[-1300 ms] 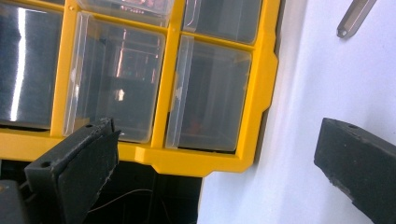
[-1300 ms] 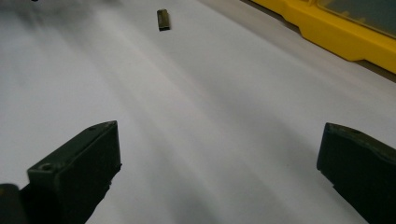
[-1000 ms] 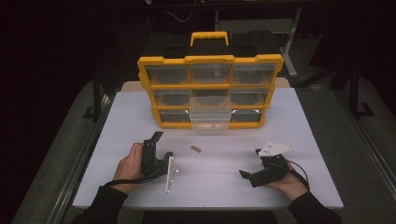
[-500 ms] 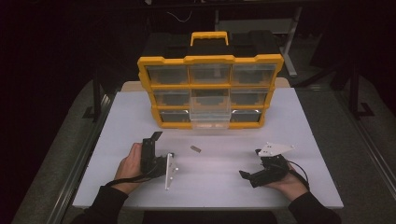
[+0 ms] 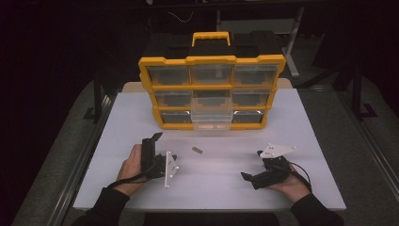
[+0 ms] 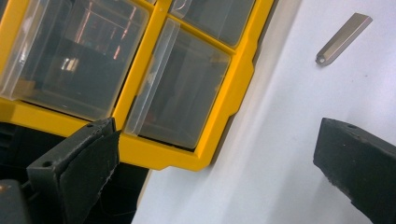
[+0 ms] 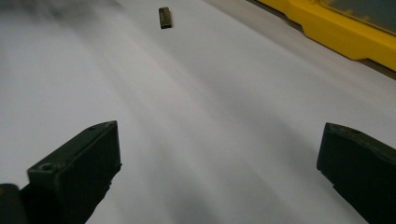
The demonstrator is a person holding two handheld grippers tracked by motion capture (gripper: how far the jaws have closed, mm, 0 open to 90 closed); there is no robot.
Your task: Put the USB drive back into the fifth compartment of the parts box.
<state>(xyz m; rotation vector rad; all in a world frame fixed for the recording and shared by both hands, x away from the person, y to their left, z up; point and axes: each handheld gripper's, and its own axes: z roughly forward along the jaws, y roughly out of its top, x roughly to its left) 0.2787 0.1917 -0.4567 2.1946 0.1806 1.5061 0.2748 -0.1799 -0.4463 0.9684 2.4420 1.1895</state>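
High view: left gripper (image 5: 157, 137) rests on the white table (image 5: 310, 141) at near left, jaws spread wide and holding nothing; right gripper (image 5: 249, 177) lies at near right, jaws likewise wide apart and empty. Bare tabletop separates the two, and both sit close to the table's near edge. Between them, slightly farther off, lies a small metal bit (image 5: 197, 150), apart from both grippers. Left gripper view: the bit (image 6: 342, 38) appears as a short, flat-sided grey steel piece with a hole at one end. Beyond it, at the table's far side, stands a yellow organizer (image 5: 211, 92) with clear drawers and a handle on top; its lowest middle drawer (image 5: 211, 121) protrudes. No legible writing is visible.
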